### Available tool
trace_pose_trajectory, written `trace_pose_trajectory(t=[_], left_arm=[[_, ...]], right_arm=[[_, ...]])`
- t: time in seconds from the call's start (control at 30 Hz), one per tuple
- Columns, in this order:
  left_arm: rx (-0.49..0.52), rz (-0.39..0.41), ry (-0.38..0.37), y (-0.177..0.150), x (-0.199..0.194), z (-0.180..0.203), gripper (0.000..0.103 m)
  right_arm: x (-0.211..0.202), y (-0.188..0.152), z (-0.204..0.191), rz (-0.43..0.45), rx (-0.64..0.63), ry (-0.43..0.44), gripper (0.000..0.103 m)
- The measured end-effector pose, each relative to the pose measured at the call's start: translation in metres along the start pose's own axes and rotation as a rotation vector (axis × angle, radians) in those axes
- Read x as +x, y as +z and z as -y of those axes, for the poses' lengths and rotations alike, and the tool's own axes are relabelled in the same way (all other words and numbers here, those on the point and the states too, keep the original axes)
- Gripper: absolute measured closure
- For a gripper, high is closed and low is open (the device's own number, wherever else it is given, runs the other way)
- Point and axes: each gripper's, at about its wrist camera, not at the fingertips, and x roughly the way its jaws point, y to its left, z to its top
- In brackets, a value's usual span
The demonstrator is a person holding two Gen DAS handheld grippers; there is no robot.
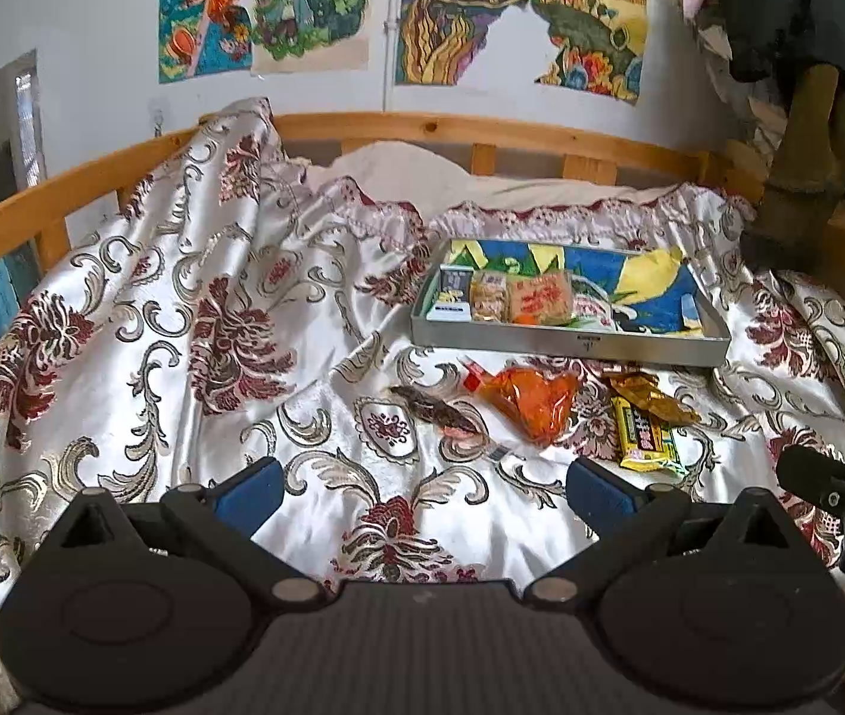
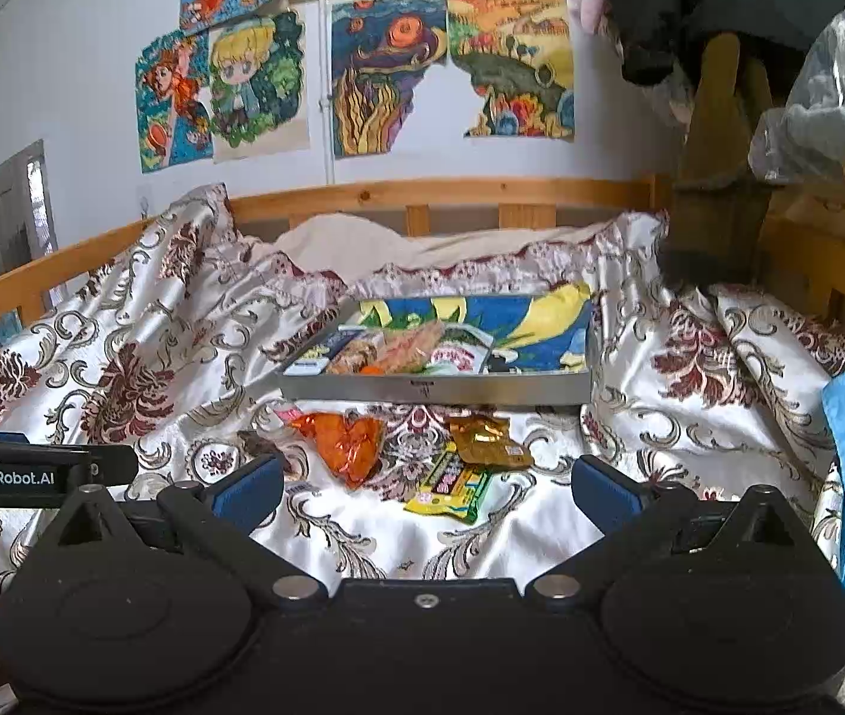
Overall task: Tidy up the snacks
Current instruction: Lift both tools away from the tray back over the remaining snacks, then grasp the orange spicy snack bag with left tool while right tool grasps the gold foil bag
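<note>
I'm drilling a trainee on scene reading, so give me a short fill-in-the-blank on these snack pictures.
1. The orange packet lies ___ the metal tray.
2. Both grippers, left and right, are ___.
3. The snacks already in the tray fill its ___ end.

Missing words: outside; open; left

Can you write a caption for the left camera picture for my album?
Open left tool above a patterned bedspread, facing loose snacks and a half-filled tray.
</note>
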Motion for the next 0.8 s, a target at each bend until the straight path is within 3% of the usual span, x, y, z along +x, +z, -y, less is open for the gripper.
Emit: trace_pose_trajectory(t=[0.33,0.5,0.6,0.67,0.8], left_arm=[[0.022,-0.090,-0.057,0.025,0.039,0.000,0.000],[0.030,-0.089,-0.099,0.031,0.062,0.002,0.000],[0.018,-0.112,-0.099,0.033,0.081,0.006,0.000],[-0.009,-0.124,-0.094,0.034,0.092,0.007,0.000],[-0.042,-0.142,-0.102,0.036,0.112,0.008,0.000]], right_arm=[[0.038,0.021,0.021,-0.156,0.124,0.057,0.001],[0.062,0.037,0.020,-0.163,0.054,-0.014,0.001],[0.082,0.046,0.028,-0.187,0.095,0.024,0.001],[0.097,0.052,0.031,-0.204,0.099,-0.019,0.001],[0.129,0.060,0.042,-0.247,0.137,-0.010,0.001]])
